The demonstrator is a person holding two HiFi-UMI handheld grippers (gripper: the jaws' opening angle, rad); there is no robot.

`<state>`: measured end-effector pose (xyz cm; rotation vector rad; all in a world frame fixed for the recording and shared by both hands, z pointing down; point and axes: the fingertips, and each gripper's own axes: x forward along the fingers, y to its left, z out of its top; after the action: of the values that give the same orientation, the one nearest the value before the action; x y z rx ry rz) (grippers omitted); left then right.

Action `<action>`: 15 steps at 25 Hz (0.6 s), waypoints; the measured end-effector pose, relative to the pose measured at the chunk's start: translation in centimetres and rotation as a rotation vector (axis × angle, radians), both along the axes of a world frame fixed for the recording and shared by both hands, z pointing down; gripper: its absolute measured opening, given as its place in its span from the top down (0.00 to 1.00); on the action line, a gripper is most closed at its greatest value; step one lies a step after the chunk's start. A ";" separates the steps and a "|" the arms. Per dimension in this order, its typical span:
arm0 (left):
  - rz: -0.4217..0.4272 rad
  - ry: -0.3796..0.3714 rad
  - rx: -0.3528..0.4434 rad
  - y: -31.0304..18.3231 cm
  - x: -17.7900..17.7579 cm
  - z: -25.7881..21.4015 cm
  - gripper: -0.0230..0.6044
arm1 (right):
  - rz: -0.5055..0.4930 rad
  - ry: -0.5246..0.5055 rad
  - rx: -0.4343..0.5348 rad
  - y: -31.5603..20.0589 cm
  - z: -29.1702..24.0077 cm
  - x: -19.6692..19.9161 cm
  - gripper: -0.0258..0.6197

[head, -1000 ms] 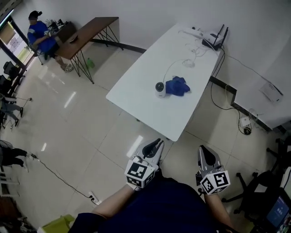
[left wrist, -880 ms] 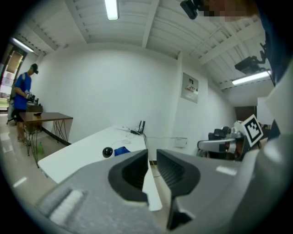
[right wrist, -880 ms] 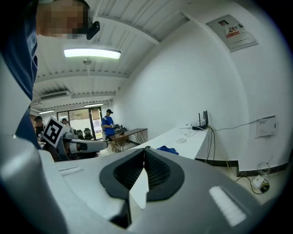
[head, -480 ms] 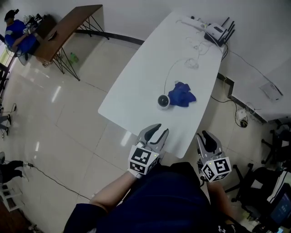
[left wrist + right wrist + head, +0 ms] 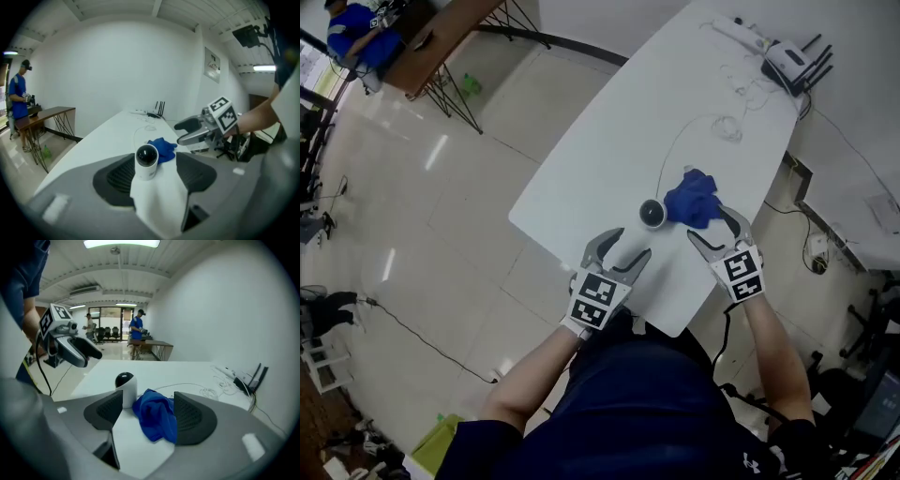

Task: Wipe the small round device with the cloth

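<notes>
Your right gripper (image 5: 715,228), jaws just opened and holding nothing, sits nearest the crumpled blue cloth (image 5: 692,199) straight ahead of its gap, while your left gripper (image 5: 628,242), likewise just opened and empty, faces the small white black-domed round device (image 5: 652,214) touching that cloth's left side on the white table (image 5: 609,159).

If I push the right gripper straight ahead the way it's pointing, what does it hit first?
Probably the blue cloth: it lies straight ahead between the jaws of the right gripper, which have just been opening and do not press it. The small round device stands left of that line.
</notes>
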<state>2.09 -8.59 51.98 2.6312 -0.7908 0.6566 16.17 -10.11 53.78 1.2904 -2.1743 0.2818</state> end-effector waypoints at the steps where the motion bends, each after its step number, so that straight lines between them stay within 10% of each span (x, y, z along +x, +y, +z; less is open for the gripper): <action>1: -0.002 -0.012 -0.007 -0.2 0.0 0.3 0.52 | -0.056 0.047 -0.018 -1.1 1.1 -0.1 0.42; 7: -0.041 -0.022 -0.039 0.5 -0.2 1.5 0.54 | -0.338 0.186 -0.178 -5.3 8.5 -0.6 0.33; 15: -0.122 -0.022 -0.072 2.0 -2.0 2.3 0.58 | -0.364 0.079 -0.311 -6.1 14.1 -0.7 0.34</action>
<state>0.10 -6.54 54.23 2.4924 -0.9086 0.6693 15.43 -16.26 67.83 0.7097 -2.1445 0.3940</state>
